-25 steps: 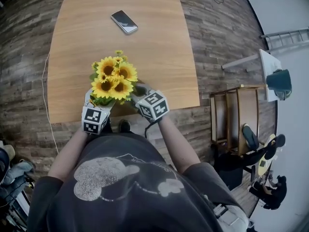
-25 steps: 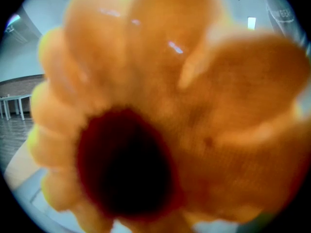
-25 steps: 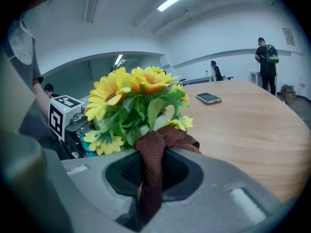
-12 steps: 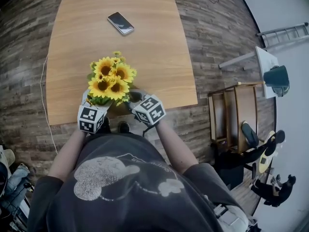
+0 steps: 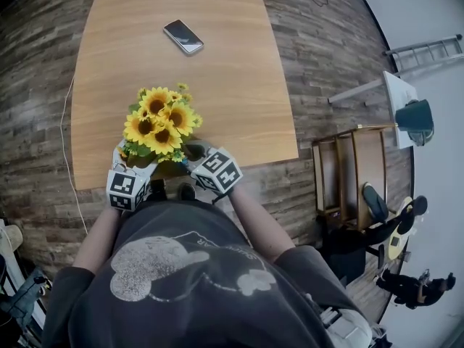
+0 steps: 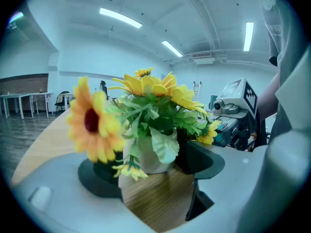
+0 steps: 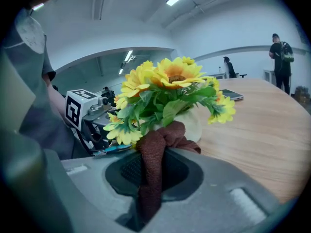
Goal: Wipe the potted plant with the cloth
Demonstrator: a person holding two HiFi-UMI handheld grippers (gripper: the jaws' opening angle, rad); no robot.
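head view puts the potted plant (image 5: 158,125) of yellow sunflowers near the front edge of the wooden table (image 5: 217,71), just ahead of the person. its pale pot stands upright on the wood between the jaws of the left gripper (image 6: 150,165). those jaws have just been opening and stand apart, one dark pad on each side of the pot. the pads look to sit just beside it rather than pressing, though the close view makes that hard to settle. on the plant's other side the right gripper (image 7: 153,171) has its jaws clamped on a brown cloth (image 7: 163,137) whose bunched end touches the pot under the leaves. a phone (image 5: 183,37) lies well apart, further up the table.
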